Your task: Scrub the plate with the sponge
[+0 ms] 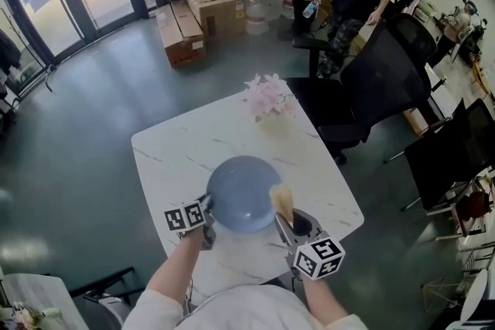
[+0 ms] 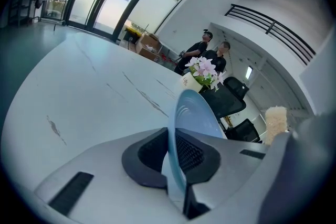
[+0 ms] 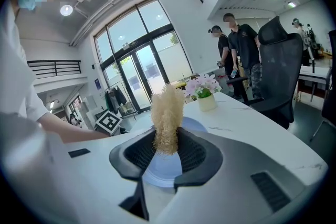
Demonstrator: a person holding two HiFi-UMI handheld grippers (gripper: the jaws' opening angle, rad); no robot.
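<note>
Left tongs (image 1: 207, 209) are clamped on the rim of the round pale-blue plate (image 1: 244, 193), at the near side of the white marble table (image 1: 186, 147). Right tongs (image 3: 167, 150) pinch an upright tan fibrous sponge (image 3: 167, 113) there too. Pink potted flowers (image 1: 267, 96) stand at the table's far edge.

The left arm (image 1: 172, 274) reached forward, the left gripper (image 1: 207, 216) clamped on the near rim of the plate (image 1: 244, 193) – the right arm (image 1: 323, 304) alongside, the right gripper (image 1: 286, 226) pinching the sponge (image 1: 281, 202) by its base
</note>
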